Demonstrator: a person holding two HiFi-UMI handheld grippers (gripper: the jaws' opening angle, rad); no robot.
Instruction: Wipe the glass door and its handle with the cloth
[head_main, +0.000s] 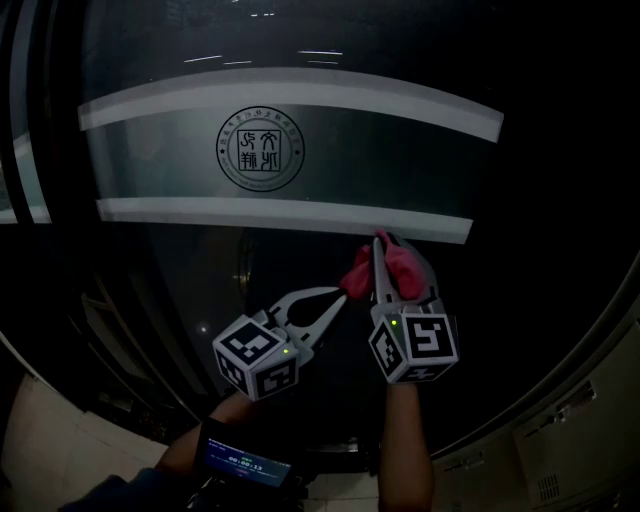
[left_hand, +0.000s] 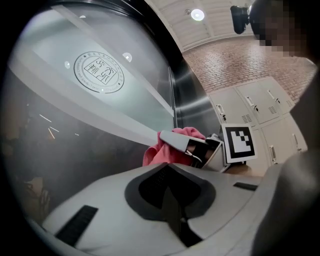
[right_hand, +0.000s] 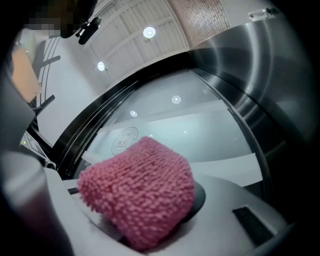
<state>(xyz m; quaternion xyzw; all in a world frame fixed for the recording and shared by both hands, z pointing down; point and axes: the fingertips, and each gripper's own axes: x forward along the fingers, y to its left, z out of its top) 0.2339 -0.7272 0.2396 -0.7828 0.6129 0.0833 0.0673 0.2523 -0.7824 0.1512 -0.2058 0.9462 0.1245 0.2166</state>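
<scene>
Lowest in the head view, a small lit screen (head_main: 243, 462) sits on the person's left wrist, and both forearms reach up to the grippers.

The left gripper (head_main: 338, 297) points up and to the right, its marker cube (head_main: 257, 358) at the near end. Its own view shows the jaws closed tip to tip with nothing between them. The tip is just beside the cloth; I cannot tell whether it touches.

The right gripper (head_main: 381, 250) stands nearly upright just to the right, with its cube (head_main: 415, 347) below. Its jaws are clamped on the pink cloth (head_main: 405, 265), a nubby bundle that bulges out on both sides of them and fills the middle of the right gripper view.

The cloth is up against the glass door (head_main: 150, 270), at the lower edge of the frosted band (head_main: 400, 170) and towards the band's right end. How hard it presses I cannot tell.

The band runs across the dark glass between two paler stripes and carries a round seal (head_main: 260, 150) left of centre, above and to the left of both grippers.

In the gripper views a brushed steel strip (right_hand: 250, 65) runs along the glass on the right. Pale lockers (left_hand: 260, 110) stand to the right in the left gripper view, with a round ceiling light (left_hand: 197, 14) at its top.
</scene>
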